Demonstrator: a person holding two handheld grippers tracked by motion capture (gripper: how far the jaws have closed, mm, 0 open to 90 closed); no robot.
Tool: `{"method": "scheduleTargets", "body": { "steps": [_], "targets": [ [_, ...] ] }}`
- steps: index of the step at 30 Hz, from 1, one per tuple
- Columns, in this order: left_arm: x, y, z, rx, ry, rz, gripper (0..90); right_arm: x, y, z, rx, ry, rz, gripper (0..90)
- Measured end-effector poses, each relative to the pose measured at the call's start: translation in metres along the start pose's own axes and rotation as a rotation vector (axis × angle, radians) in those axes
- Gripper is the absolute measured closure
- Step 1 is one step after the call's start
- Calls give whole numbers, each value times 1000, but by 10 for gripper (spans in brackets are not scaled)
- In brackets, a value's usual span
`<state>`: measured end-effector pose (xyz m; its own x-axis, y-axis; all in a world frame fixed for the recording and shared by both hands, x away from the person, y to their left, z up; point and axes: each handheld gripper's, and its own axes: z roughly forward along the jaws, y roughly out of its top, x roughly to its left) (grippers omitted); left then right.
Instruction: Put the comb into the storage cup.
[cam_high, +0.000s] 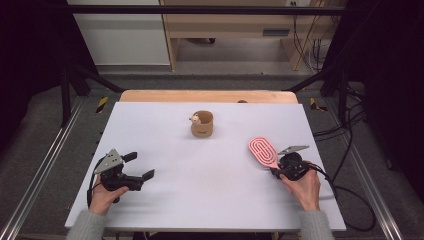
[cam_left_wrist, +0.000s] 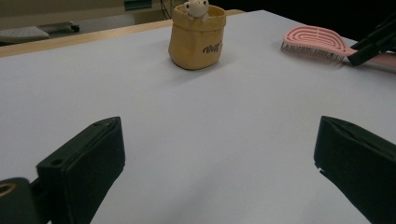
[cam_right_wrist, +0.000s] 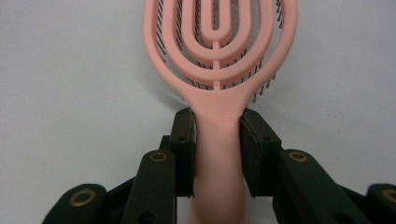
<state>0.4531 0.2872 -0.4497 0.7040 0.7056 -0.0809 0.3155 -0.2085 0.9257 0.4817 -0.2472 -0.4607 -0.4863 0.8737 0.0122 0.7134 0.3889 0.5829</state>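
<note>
Where the high view looks down on the white surface (cam_high: 210, 170), the right hand-held gripper (cam_high: 276, 167) clamps the handle of a pink hairbrush (cam_high: 263, 151) near the right edge; the left hand-held gripper (cam_high: 139, 166) rests with jaws apart. Left gripper view: a tan, bag-shaped cup (cam_left_wrist: 197, 36) bears small dark lettering, too small to read. Right gripper view: both jaws press the smooth plastic handle below the concentric-looped oval head.
</note>
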Motion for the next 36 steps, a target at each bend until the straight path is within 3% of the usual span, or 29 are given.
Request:
{"method": "scheduleTargets", "body": {
  "steps": [9,36],
  "targets": [
    [0,0,0,-1,1,0,19,0,0,-6,-46,14,23,694],
    [0,0,0,-1,2,-2,19,9,5,-18,-168,99,20,695]
  ]
}}
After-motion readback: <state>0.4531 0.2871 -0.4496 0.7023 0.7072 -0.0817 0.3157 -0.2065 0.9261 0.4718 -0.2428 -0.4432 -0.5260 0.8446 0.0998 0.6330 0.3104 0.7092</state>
